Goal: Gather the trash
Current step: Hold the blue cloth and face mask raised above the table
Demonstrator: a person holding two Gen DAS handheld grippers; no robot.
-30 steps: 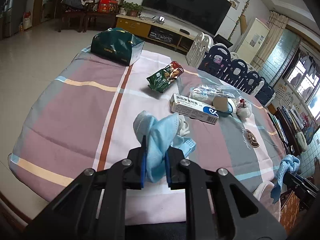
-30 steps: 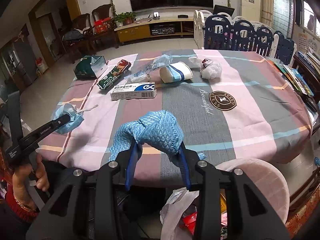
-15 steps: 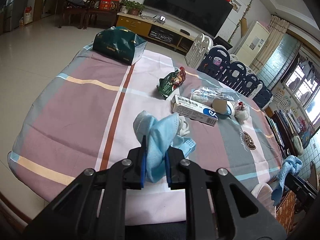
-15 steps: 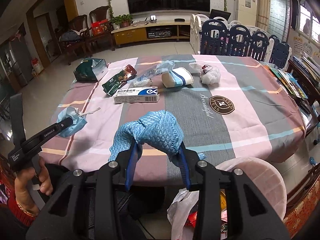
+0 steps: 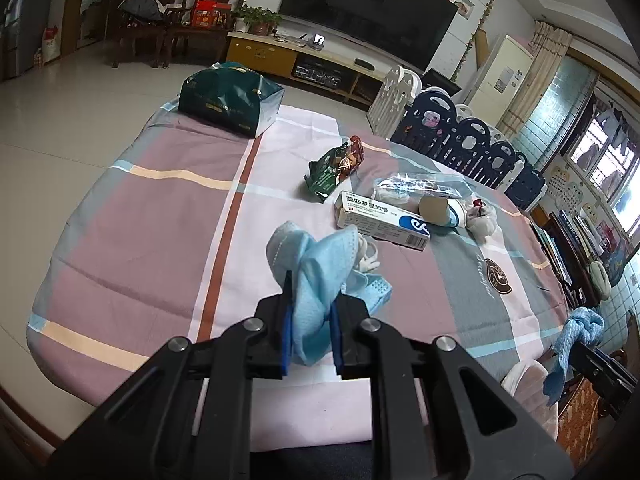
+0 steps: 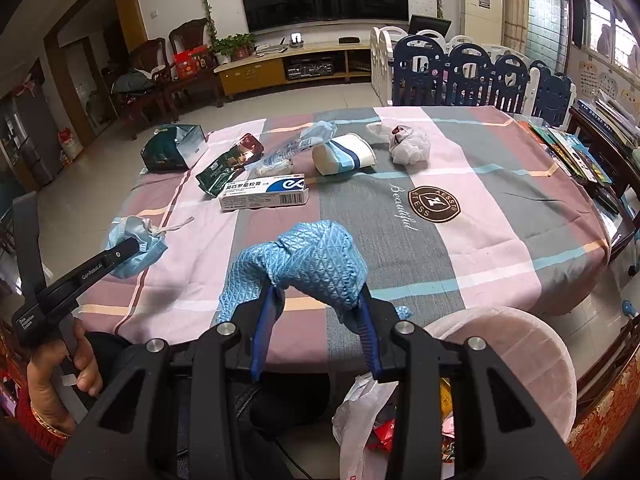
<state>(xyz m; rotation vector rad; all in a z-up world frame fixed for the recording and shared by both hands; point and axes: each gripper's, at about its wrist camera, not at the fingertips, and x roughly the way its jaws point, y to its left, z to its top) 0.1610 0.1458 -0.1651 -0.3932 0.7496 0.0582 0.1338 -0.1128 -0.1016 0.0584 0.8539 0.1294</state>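
The right gripper clenched a blue quilted cloth just above the lined bin; dropping it there seemed the next move. The left gripper grasped a crumpled face mask over the bench. Farther off lay a medicine box, snack wrapper and paper cup, uncollected.

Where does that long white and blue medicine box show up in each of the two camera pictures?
Left wrist view: the medicine box lies right of centre, just beyond the face mask in the left gripper.
Right wrist view: the box sits left of centre, in the upper half.
Shared landmark: the green snack bag lying beside it.
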